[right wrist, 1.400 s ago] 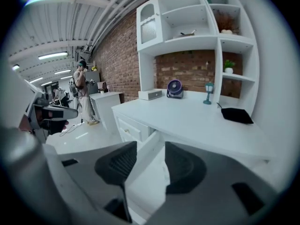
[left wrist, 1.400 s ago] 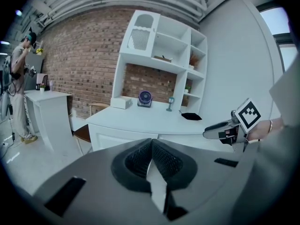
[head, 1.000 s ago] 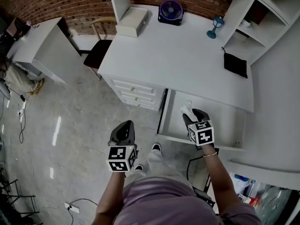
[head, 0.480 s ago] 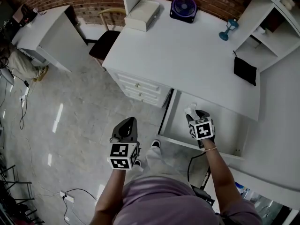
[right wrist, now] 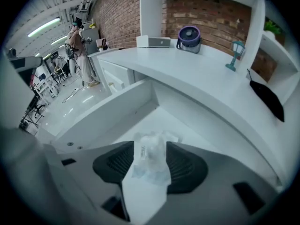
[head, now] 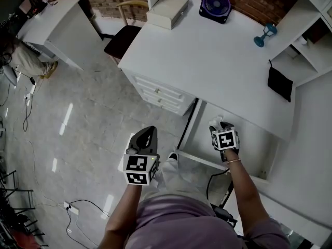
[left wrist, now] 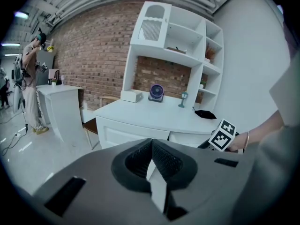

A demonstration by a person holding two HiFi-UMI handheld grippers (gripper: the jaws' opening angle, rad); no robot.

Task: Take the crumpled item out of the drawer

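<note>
Drawer [right wrist: 117, 108] open; right claw [right wrist: 151, 146], jaws just widened, straddles the crumpled item [right wrist: 150, 157] lying ungripped inside it; left claw [left wrist: 150, 150] clenched, empty, outside the drawer; grasp and lift-out remain.

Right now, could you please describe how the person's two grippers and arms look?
Both the left gripper and the right gripper have dark grey bodies, black ribbed pads and a white cube with black square markers. The person wears a mauve top and a thin bracelet on the right wrist.
</note>
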